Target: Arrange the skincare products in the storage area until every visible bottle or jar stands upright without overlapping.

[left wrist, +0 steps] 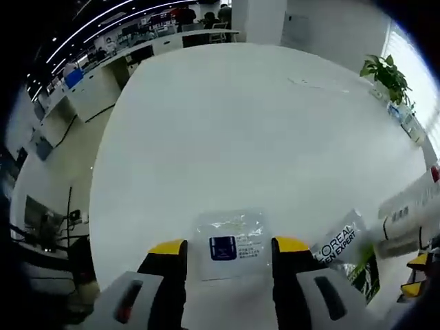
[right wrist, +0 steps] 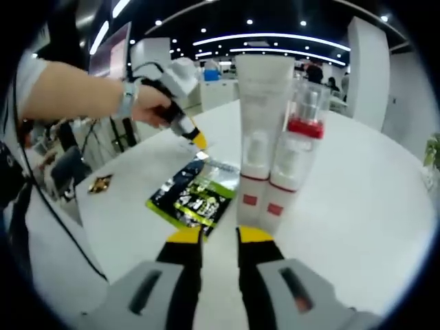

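1. Left gripper: jaws spread wide, straddling a clear sachet with a blue label that is lying flat on the white table. Nothing is being pinched; it looks to be lining up for a pick.
2. Right gripper: jaws standing narrow with a thin gap between the yellow tips and nothing in it. They are pointing at the base of a white tube and a clear-capped bottle with a red collar.
3. Those two are standing upright, touching or nearly so. I cannot tell whether they are overlapping; probably already placed.
4. A green-and-black sachet is lying flat just left of the tube. In the left gripper view a L'Oréal Men Expert sachet is lying beside the clear one, near the edge of its right jaw.
5. The flat packs can't stand on their own, so they are likely just being spread apart so nothing overlaps.
6. Surface: large matte white table, mostly bare. Room: open office with ceiling light strips, desks behind and a potted plant by the window.
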### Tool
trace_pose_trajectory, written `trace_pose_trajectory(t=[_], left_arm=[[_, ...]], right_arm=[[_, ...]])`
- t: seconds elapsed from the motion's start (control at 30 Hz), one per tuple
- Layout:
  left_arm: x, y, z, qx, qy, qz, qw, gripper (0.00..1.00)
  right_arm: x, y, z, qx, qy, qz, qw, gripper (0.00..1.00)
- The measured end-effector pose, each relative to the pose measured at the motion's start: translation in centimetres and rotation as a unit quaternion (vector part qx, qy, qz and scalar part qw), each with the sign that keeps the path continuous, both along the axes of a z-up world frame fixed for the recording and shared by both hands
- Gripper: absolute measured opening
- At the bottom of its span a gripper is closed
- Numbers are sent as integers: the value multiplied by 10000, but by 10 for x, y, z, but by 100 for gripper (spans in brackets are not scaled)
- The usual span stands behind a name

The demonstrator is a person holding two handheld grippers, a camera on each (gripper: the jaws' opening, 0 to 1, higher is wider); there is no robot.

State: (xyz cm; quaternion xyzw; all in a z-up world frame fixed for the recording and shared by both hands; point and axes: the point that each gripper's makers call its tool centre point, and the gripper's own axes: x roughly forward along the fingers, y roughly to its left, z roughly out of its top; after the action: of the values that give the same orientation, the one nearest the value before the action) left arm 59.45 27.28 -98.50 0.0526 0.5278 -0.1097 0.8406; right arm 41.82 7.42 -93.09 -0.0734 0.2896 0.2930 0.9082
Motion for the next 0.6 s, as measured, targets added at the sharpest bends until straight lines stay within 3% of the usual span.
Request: trace_pose_trajectory(t=[0.27,0.4,0.6], left_arm=[[1,-1,-2,128,450,80,9989,49],[-5,-4,-1,182,667,59,9976,43],[-9,-3,-1,195,741,69,9970,41]], right_arm=[[0,-1,-3,-62,25,8,10000,17],[-1,0,-3,-82,28,43,10000,17],[-1,1,-2,-107,12,69,9999,17]])
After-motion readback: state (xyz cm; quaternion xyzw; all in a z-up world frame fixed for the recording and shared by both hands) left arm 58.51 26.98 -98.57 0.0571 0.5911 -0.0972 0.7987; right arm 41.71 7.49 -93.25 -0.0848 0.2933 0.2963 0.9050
